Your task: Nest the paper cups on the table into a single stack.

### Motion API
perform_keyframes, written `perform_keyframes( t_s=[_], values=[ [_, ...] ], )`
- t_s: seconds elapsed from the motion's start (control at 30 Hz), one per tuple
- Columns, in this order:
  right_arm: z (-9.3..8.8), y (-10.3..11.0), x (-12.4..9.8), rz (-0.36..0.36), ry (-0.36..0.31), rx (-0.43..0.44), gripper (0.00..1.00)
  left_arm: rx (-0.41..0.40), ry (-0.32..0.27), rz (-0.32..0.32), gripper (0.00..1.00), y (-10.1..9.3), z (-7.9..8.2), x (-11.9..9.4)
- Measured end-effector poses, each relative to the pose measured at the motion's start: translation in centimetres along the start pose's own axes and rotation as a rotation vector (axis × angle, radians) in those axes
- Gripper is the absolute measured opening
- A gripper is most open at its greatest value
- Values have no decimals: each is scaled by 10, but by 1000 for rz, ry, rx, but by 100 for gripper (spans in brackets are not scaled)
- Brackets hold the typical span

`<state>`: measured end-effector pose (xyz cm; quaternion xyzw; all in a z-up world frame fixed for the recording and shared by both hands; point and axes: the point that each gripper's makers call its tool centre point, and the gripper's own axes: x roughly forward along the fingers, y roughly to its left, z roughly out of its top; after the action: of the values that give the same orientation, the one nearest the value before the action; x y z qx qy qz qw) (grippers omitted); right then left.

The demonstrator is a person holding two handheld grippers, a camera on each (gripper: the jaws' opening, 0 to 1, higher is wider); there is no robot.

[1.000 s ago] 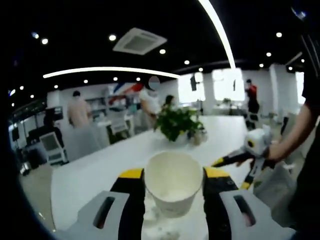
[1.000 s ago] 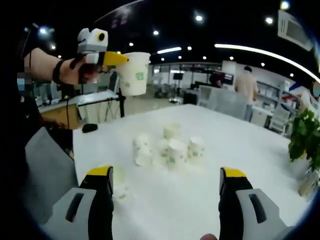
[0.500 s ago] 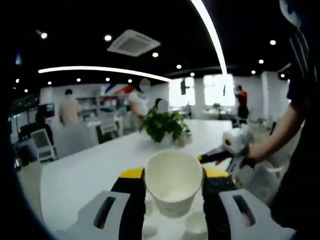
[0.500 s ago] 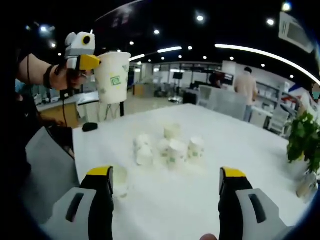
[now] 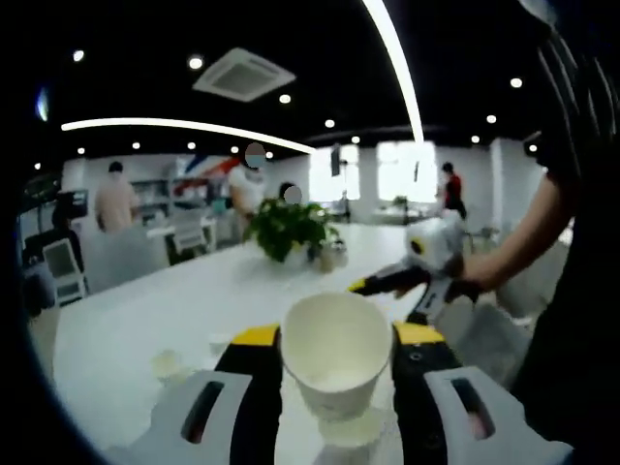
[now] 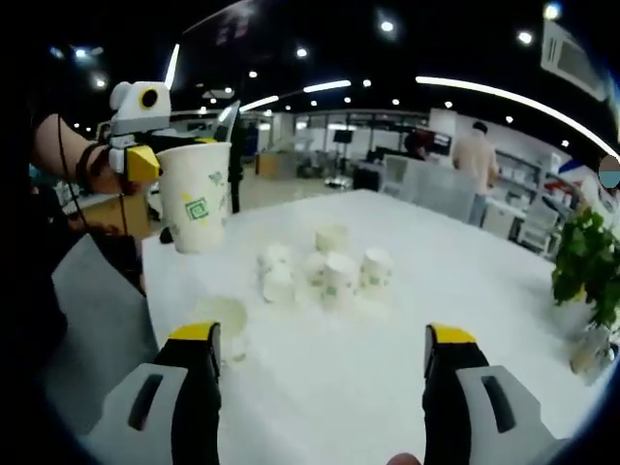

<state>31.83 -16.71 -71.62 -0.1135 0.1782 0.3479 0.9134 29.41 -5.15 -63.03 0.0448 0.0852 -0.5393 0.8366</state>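
Big open office with ceiling spots, and everything sits on a long white table [image 6: 465,291]. Closest in the left gripper view, the left gripper [image 5: 336,341] has its jaws clamped on the sides of a held cup [image 5: 335,351], mouth up, carried above another cup [image 5: 351,426] standing on the table right beneath it; that lower one is blurry, so I can't be sure it's lined up. In the right gripper view the right gripper [image 6: 320,354] hangs wide open with nothing in it, low over the table, and a lone cup [image 6: 223,320] sits just by its left jaw. Further out, a loose cluster of cups [image 6: 325,269] stands mid-table, and a potted plant [image 6: 584,271] is off at the far edge. If I had to call it, the step is dropping the held cup into the one below: keep it upright, centre the base over the rim, lower straight, and only let go once it seats, since paper cups tip easily.
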Motion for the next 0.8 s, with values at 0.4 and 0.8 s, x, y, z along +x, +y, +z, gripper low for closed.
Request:
perform_keyframes(
  t_s=[0.4,0.8],
  values=[
    [-17,-12,-10,-26,31,27,84,11,58,-27,42,-10,-37,22],
    [-23,-17,-14,-35,51,26,84,-17,115,-34,44,-13,-81,33]
  ],
)
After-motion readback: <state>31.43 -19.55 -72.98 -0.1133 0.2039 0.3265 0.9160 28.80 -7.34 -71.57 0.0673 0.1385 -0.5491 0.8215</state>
